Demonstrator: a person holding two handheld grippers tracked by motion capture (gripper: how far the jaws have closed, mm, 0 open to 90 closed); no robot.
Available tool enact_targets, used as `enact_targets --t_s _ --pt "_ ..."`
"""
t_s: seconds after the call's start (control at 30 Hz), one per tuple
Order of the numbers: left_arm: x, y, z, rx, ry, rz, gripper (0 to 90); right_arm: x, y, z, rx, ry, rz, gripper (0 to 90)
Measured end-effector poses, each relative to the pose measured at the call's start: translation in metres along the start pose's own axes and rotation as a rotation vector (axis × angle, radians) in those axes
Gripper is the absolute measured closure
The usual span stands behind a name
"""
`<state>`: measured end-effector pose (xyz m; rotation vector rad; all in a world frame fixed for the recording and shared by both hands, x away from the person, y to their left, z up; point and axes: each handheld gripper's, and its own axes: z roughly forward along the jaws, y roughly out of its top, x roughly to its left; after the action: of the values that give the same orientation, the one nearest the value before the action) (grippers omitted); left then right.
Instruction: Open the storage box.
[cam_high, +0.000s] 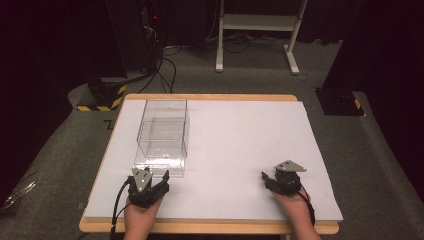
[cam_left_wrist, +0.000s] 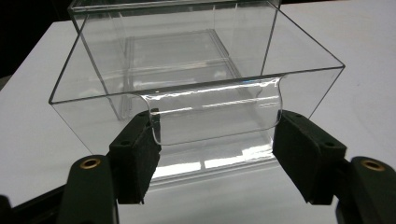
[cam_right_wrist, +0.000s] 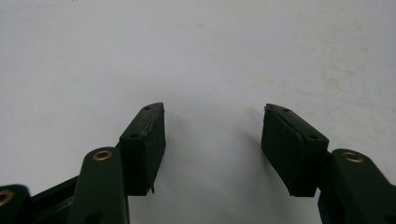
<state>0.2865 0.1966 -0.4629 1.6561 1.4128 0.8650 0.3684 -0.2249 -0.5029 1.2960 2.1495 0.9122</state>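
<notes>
One clear plastic box (cam_high: 162, 137) on the white table (cam_high: 240, 150), left of centre, its near end just ahead of the left gripper (cam_high: 155, 178). It may be two nested pieces, a drawer in a sleeve; the transparent walls make the count uncertain. Two grippers, one per hand.

The high view gives the layout: right gripper (cam_high: 267, 177) well apart from the box, resting low over bare table near the front edge. The left gripper view gives what the high view cannot: the box's (cam_left_wrist: 196, 79) front wall has a curved recessed pull (cam_left_wrist: 215, 114), and the jaws stand spread wide on either side of it, the left pad (cam_left_wrist: 137, 149) touching or nearly touching its edge, the other just beside. Nothing clamped.

In its own view, right gripper (cam_right_wrist: 212, 135) spread wide, holding nothing.
</notes>
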Motion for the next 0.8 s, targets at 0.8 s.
enact_targets --t_s 0.8 --pt "-0.004 -0.019 -0.034 0.013 -0.011 0.006 33.1 0.001 0.000 0.000 0.000 -0.005 -0.001 39.7"
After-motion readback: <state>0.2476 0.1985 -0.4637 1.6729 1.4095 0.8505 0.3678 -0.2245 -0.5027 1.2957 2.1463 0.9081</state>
